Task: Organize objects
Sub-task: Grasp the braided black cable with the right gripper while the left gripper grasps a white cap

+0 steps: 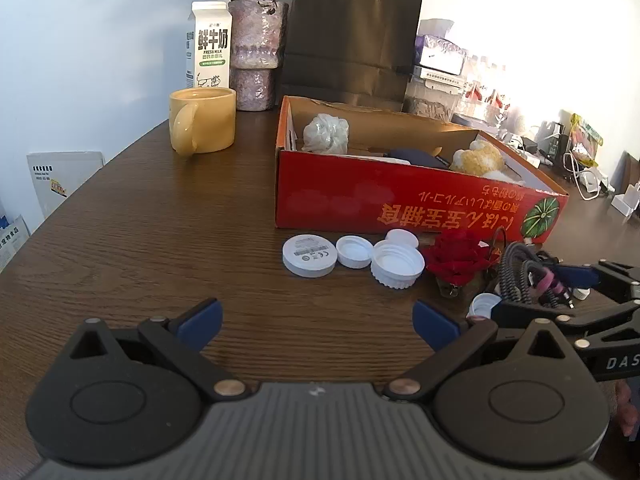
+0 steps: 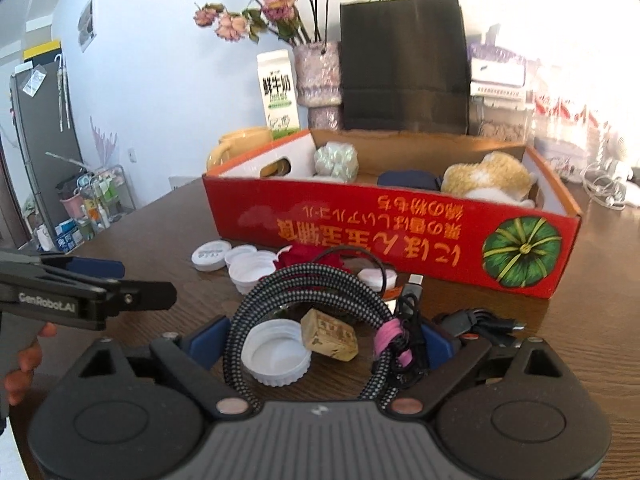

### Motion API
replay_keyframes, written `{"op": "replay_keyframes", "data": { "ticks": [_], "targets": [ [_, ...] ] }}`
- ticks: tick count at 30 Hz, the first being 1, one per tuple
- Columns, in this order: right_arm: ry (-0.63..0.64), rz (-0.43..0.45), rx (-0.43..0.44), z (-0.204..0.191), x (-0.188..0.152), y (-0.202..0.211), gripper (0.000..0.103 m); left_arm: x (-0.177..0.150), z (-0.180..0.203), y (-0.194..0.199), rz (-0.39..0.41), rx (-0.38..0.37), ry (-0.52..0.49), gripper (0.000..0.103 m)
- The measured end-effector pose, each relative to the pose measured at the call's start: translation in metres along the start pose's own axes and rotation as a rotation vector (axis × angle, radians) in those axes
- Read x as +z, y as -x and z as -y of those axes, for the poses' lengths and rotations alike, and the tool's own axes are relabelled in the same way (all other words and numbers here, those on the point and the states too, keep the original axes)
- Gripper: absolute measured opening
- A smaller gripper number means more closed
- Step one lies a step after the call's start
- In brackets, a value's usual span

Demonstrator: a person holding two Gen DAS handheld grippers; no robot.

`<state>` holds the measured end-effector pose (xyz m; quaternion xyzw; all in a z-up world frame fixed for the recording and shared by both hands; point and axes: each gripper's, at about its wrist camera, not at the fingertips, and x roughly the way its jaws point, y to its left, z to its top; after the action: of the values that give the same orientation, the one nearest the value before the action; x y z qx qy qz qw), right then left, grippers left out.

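A red cardboard box [image 1: 400,196] stands on the brown table and holds a crumpled white bag [image 1: 325,133], a dark case and a plush toy [image 1: 478,157]; the box also shows in the right wrist view [image 2: 380,232]. In front of it lie white caps [image 1: 354,251], a round white puck [image 1: 308,256] and a red rose [image 1: 460,260]. My left gripper [image 1: 318,326] is open and empty over bare table. My right gripper [image 2: 320,340] has its pads on both sides of a coiled braided cable [image 2: 320,280] with a pink tie. A white cap [image 2: 276,352] and a cork [image 2: 330,334] lie inside the coil.
A yellow mug [image 1: 202,124], a milk carton [image 1: 208,44], a vase of dried flowers [image 1: 256,52] and a black paper bag [image 1: 352,40] stand behind the box. Clutter and cables [image 1: 576,160] lie at the far right. A black cable [image 2: 480,322] lies right of the coil.
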<state>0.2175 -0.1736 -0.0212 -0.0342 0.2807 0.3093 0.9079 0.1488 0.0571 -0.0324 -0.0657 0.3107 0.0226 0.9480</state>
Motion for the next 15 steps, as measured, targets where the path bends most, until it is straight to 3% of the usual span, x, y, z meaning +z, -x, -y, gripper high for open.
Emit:
{"op": "replay_keyframes", "data": {
  "ticks": [15],
  "targets": [
    [0.012, 0.084, -0.094, 0.021, -0.008, 0.031, 0.096, -0.003, 0.045, -0.002, -0.007, -0.077, -0.066, 0.103]
  ]
}}
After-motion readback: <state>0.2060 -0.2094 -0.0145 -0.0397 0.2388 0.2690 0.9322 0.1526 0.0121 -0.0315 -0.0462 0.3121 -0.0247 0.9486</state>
